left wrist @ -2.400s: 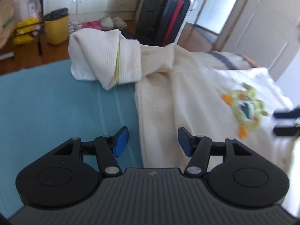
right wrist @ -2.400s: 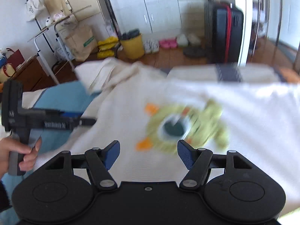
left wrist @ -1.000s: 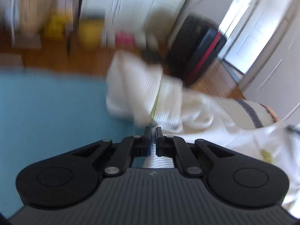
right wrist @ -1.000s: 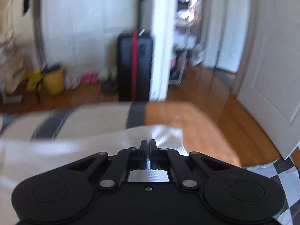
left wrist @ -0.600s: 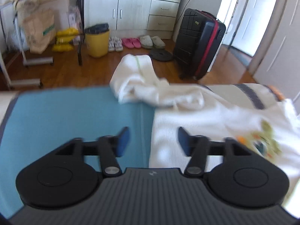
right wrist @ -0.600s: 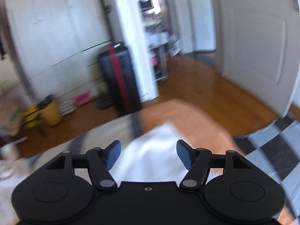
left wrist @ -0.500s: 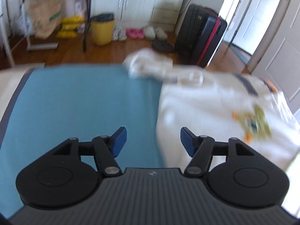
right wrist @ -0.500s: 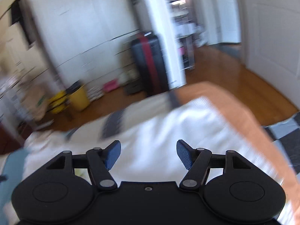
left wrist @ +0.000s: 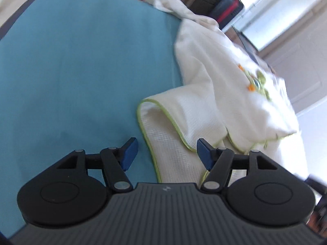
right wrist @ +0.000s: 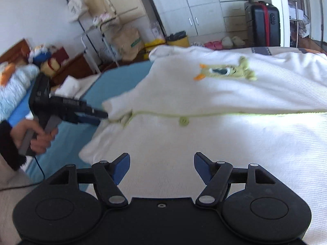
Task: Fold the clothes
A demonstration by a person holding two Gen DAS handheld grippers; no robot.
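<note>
While the cream garment (right wrist: pixel 214 106) lies spread over the bed, covering the right part of the teal sheet (left wrist: pixel 81 61), the room behind is crowded: a black suitcase (right wrist: pixel 263 23) at 1 o'clock in the right wrist view, a yellow bin (right wrist: pixel 179 40) and slippers (right wrist: pixel 231 40) at 12, a paper bag (right wrist: pixel 127 40) at 11. Nothing lies between either claw and the cloth. A second ago both claws were pinched shut on fabric; since then their jaws have been opening and both cameras have swung back over the garment. The left claw (left wrist: pixel 166 153) now stands apart, a green-trimmed flap (left wrist: pixel 163 126) lying between its blue pads (left wrist: pixel 128 153) without being pressed. The right claw (right wrist: pixel 161 168) also stands apart, empty above plain cream cloth, with the monster patch (right wrist: pixel 224 70) towards 1 o'clock. The person's left hand (right wrist: pixel 34 136) grips its tool at 9 o'clock.
</note>
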